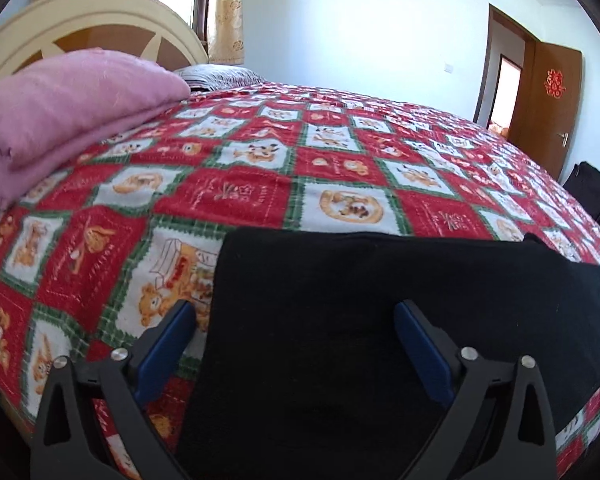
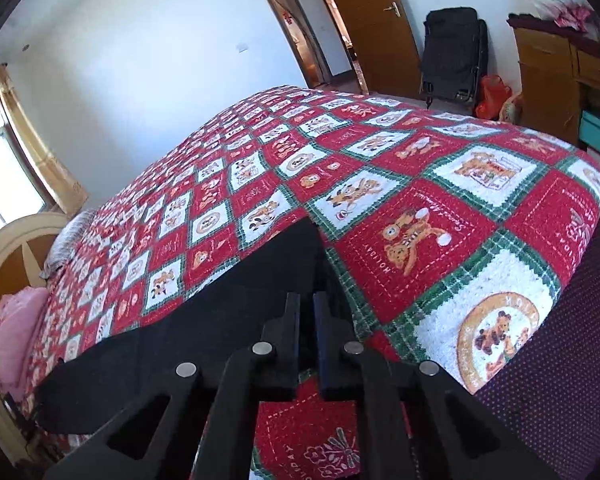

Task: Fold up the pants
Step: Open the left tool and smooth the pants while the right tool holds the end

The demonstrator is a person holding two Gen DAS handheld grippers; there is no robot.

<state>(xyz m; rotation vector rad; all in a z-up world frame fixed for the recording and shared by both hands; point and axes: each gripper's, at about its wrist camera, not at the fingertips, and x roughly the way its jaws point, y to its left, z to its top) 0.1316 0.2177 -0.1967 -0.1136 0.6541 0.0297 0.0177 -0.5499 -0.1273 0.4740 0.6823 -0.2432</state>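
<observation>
Bed (image 1: 340,148) with a red-white-green checked cover carries the black pants (image 1: 380,300), lying flat by its near edge, and a folded pink blanket (image 1: 60,108) near the headboard. Left claw (image 1: 296,320) wide, one finger on each side of the pants' left edge, not gripping. Right claw (image 2: 306,300) fingers nearly together; pants (image 2: 220,320) corner at the tips, grip unclear.

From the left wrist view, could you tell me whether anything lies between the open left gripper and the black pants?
Nothing visible does. The left gripper stands open directly over the black pants, which lie flat on the patterned bedspread. The folded pink blanket lies well clear, near the headboard.
</observation>
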